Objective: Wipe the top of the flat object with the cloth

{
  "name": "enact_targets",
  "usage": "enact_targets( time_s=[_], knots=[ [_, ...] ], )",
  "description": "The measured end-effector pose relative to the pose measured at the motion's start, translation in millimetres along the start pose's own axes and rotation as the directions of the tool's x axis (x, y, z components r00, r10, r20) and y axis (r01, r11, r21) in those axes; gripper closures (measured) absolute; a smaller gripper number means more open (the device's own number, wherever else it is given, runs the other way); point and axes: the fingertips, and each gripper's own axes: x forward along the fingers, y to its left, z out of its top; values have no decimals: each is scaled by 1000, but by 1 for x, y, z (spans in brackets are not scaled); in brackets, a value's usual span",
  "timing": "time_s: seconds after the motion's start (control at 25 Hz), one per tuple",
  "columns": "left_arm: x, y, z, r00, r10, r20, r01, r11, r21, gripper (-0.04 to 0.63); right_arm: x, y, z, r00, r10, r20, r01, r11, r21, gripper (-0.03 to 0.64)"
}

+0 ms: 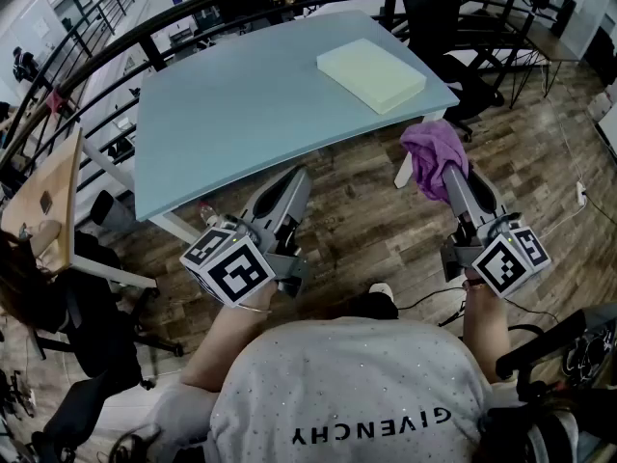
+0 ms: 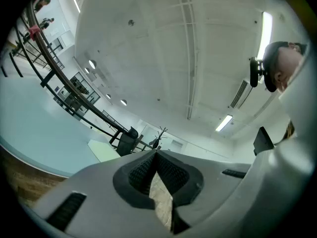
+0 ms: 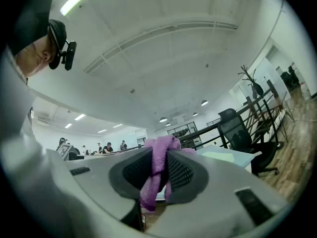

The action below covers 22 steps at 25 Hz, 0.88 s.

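You are carrying the purple cloth (image 1: 431, 150) pinched in your right gripper (image 1: 449, 179), short of the table (image 1: 222, 114). Your left gripper (image 1: 292, 183) is hanging empty, jaws pressed together. The yellow pad (image 1: 371, 72) is lying at the table's far right; you are likely needing to reach forward and lower the cloth onto it.

open-plan office, swivel chairs (image 1: 439, 13), desks, strip ceiling lights (image 2: 265, 29)

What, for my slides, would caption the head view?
Right gripper holds a purple cloth before the table bearing a yellow slab; left gripper shut.
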Motion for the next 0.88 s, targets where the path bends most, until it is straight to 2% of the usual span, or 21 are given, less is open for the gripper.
enact_targets(
  time_s=[0.2,0.56,0.72,0.88],
  knots=[
    [2,3,-4,1000,6,0,-6,1000,-3,603,-3,-6,-2,1000,-12,2,12,1000,8,545],
    [38,26,-12,999,33,-13,-33,999,-23,603,16,-45,-10,999,-32,-12,33,999,41,543],
    [97,43,-14,998,64,-17,-64,998,-15,603,50,-103,5,1000,-4,5,3,996,86,543],
    [164,67,-8,993,113,25,-113,994,-10,603,90,-160,20,999,44,-21,-43,998,34,543]
  ],
)
